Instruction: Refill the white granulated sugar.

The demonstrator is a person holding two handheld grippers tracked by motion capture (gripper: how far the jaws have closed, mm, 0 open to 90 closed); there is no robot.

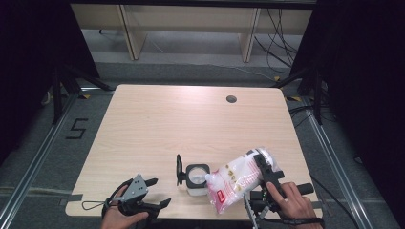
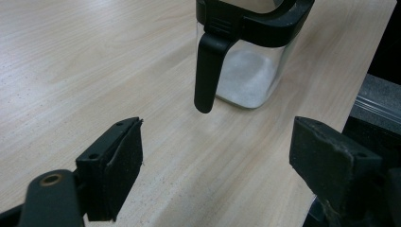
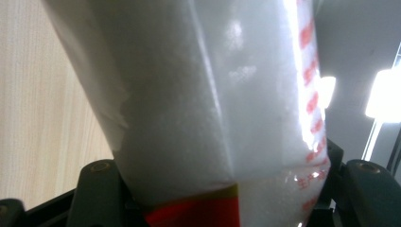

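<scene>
A clear plastic bag [image 1: 236, 179] of white granules with red print lies tilted in my right gripper [image 1: 267, 164], which is shut on its far end. Its low corner hangs at the mouth of a square glass jar [image 1: 196, 177]. The jar has a black rim, and its black lid [image 1: 179, 169] is flipped open on the left. In the right gripper view the bag [image 3: 198, 94] sits between both jaws of my right gripper [image 3: 227, 194]. My left gripper [image 1: 154, 192] stands open left of the jar. In the left gripper view my left gripper [image 2: 217, 156] holds nothing and faces the jar [image 2: 246, 71], which has white powder at its bottom.
The wooden table [image 1: 181, 124] has a round cable hole [image 1: 231, 99] at the back right. Jar and bag sit close to the table's near edge. Black frames and cables stand on the floor at both sides.
</scene>
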